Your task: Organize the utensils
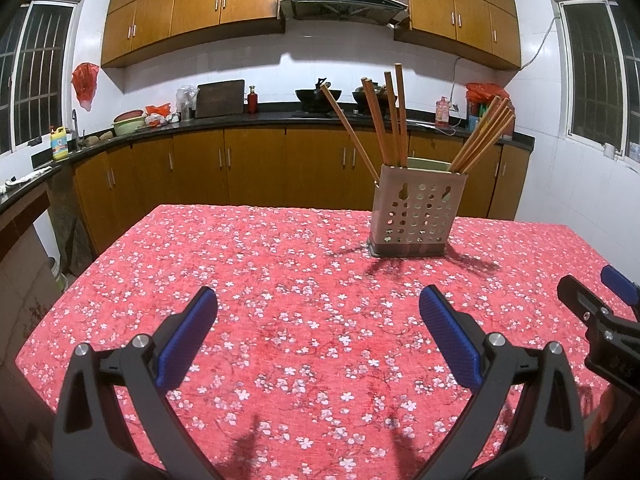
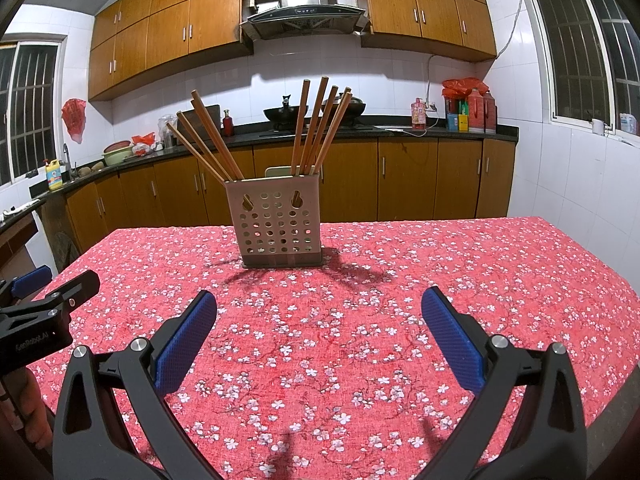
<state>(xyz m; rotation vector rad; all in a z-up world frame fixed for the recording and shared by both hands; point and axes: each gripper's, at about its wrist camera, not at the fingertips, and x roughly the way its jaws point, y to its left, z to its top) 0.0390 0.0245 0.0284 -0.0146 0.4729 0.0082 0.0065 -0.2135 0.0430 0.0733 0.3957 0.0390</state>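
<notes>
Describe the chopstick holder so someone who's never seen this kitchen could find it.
Look at the table with the red floral cloth. The chopstick holder stands alone on it, toward the far edge: a beige box with round holes, wooden chopsticks fanning out.

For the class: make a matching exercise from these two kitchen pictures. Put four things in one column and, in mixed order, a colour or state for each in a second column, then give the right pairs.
Things
1. chopsticks
2. holder
3. tablecloth
4. left tongs

Colour or state
A. red with small white flowers
B. open, holding nothing
C. standing tilted in two bunches
D. beige, full of round holes

Pairs: 1-C, 2-D, 3-A, 4-B. The right tongs are open too.
</notes>
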